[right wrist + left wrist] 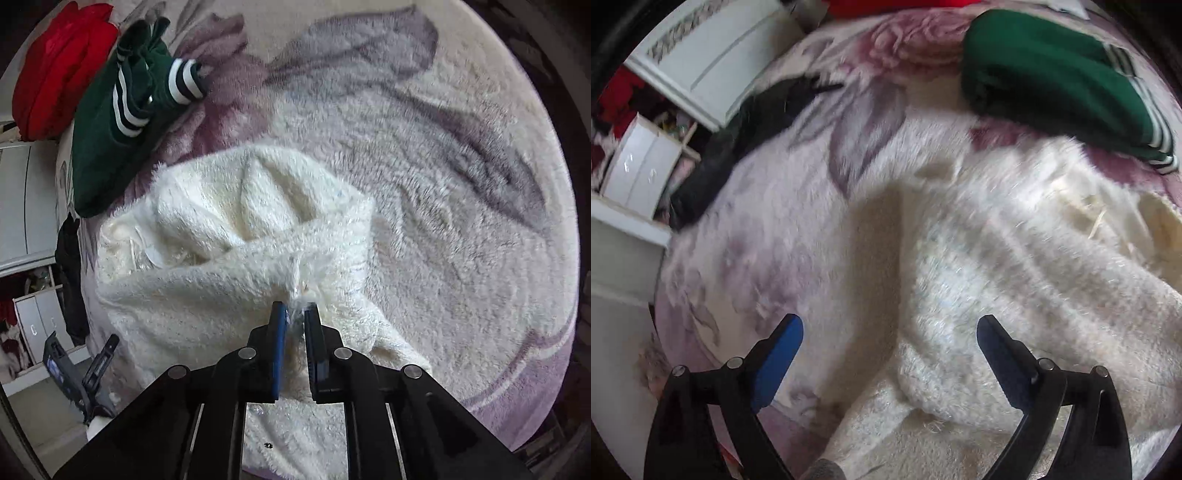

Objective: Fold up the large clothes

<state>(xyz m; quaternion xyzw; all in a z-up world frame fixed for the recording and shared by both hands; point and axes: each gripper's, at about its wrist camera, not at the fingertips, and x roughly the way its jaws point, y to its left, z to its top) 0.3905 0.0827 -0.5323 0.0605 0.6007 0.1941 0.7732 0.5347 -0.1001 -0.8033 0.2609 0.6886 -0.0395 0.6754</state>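
A fluffy cream-white garment (229, 258) lies rumpled on a floral plush bedspread (424, 184). My right gripper (297, 314) is shut on a raised fold of it, with fabric pinched between the blue pads. In the left wrist view the same garment (1015, 258) fills the right half. My left gripper (890, 332) is open and empty, just above the garment's left edge. It also shows at the lower left of the right wrist view (81, 365).
A folded green garment with white stripes (1045, 74) (118, 122) lies at the far side of the bed. A red garment (59, 66) lies beyond it. A black garment (738, 140) lies at the bed's left edge, beside white cabinets (701, 55).
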